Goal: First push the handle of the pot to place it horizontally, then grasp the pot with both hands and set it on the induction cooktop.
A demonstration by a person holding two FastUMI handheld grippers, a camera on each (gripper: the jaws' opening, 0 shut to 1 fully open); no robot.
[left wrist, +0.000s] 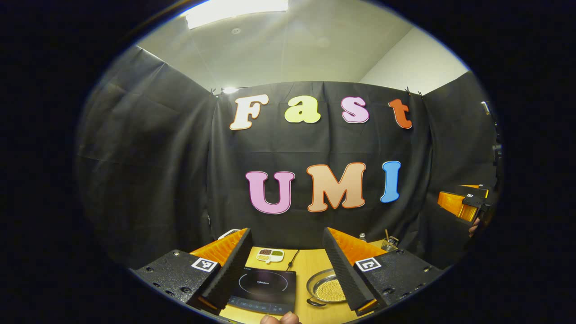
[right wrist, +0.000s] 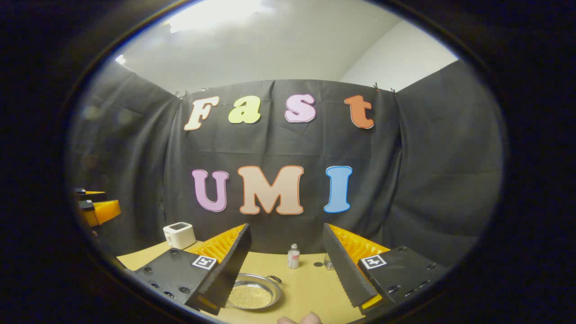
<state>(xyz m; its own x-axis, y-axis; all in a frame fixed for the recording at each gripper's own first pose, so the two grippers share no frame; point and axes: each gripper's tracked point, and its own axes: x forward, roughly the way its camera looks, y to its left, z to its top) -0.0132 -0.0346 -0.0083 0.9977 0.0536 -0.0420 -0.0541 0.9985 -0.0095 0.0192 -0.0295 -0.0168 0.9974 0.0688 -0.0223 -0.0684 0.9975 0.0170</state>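
A shallow steel pot (left wrist: 325, 289) holding yellowish grains sits on the wooden table just right of the black induction cooktop (left wrist: 264, 287). One small dark handle (left wrist: 315, 302) shows at its near left side. My left gripper (left wrist: 285, 230) is open, well above and short of the table, with the cooktop showing between its fingers and the pot partly behind the right finger. In the right gripper view the pot (right wrist: 252, 293) lies low and left, with a handle (right wrist: 273, 279) at its far right rim. My right gripper (right wrist: 285, 226) is open and holds nothing.
A small divided dish of beans (left wrist: 270, 255) lies behind the cooktop, beside a black cable (left wrist: 292, 260). A small bottle (right wrist: 293, 256) and a little glass (right wrist: 327, 262) stand at the table's back. A white toaster (right wrist: 179, 234) sits far left. A wire rack (left wrist: 389, 243) stands back right.
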